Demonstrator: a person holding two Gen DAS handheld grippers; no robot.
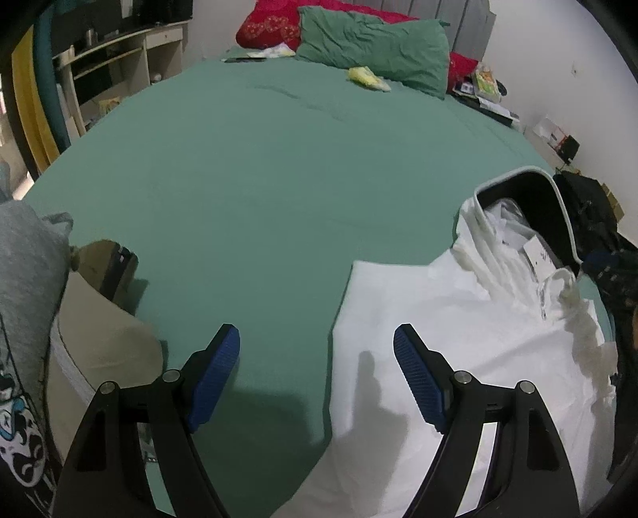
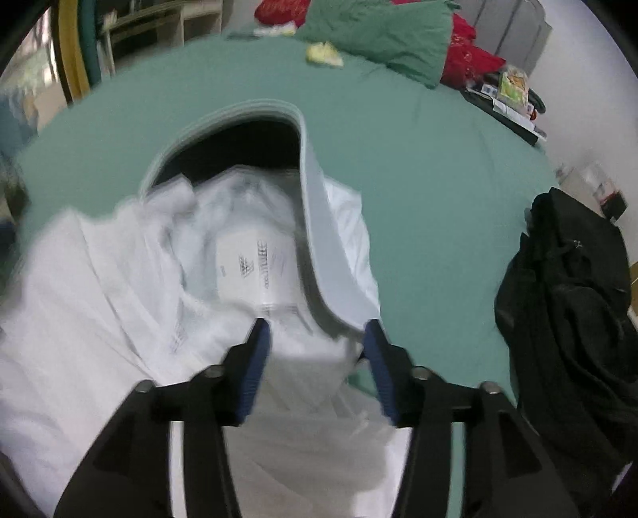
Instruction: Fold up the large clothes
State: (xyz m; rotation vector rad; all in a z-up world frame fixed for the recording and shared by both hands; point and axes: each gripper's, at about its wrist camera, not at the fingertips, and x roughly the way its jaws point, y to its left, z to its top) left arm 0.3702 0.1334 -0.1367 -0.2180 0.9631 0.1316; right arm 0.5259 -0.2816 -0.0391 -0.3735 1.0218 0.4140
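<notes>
White cloth fills the near ground of both wrist views: a large white shirt (image 1: 458, 338) is spread on the right side of a bed covered by a green sheet (image 1: 259, 191). In the left wrist view the left gripper (image 1: 317, 338) is seen released, its blue pads wide apart and nothing between them, hanging over the shirt's straight left edge where cloth meets sheet. In the right wrist view the right gripper (image 2: 317, 330) is also seen unclenched; bunched white cloth lies between the blue pads, but no pad is seen to press on it, though blur hampers the reading. Just beyond, a printed label (image 2: 255, 263) is shown inside the neck, and the grey-edged collar (image 2: 315, 223) stands up in a stiff arch with a dark lining. The cloth is judged light, thin and limp, likely to sag and crease when lifted, while the collar is judged firmer. A hold is best taken at the shoulder seams or at the hem corners, not mid-panel. To the right a black garment (image 2: 570, 310) is heaped apart from the shirt. Farther off, a green pillow (image 1: 371, 48) and a red pillow (image 1: 271, 24) are seen at the head of the bed.
</notes>
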